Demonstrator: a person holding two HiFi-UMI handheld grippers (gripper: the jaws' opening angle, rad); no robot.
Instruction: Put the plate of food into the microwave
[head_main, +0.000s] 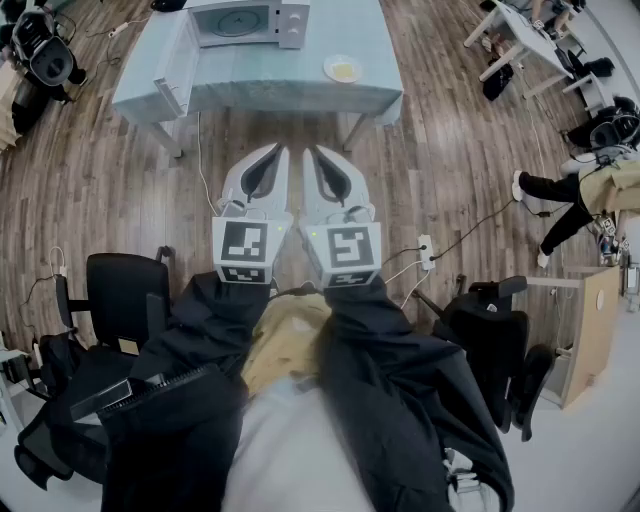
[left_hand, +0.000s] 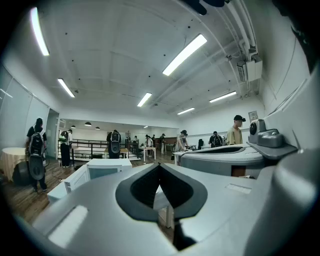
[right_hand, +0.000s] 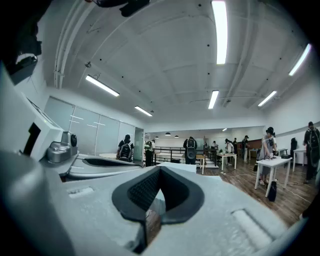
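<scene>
- On the far surface (head_main: 300, 78), draped in pale blue cloth, the white microwave (head_main: 240, 20) stands with its door (head_main: 172, 70) swung open to its left.
- To the right of the microwave, near the surface's front corner, sits the plate of food (head_main: 343, 68), well apart from both grippers.
- Between the microwave and the grippers lies a stretch of bare wooden floor (head_main: 420, 160); a white cable (head_main: 203, 165) trails down from the surface's left side.
- Nearer than the microwave, a power strip (head_main: 426, 252) lies on the floor, and black office chairs stand at the left (head_main: 122, 290) and at the right (head_main: 495, 330).
- Far right of the microwave, a person (head_main: 565, 195) in dark trousers stands by another table.
- The left gripper (head_main: 277, 152) and the right gripper (head_main: 308, 152) are held level and side by side, both aimed toward the microwave, with dark sleeves behind their marker cubes (head_main: 245, 250).
- The left gripper's fingers (left_hand: 145, 187) are together at the tips with nothing between them.
- The right gripper's fingers (right_hand: 175, 192) are likewise closed on nothing.
</scene>
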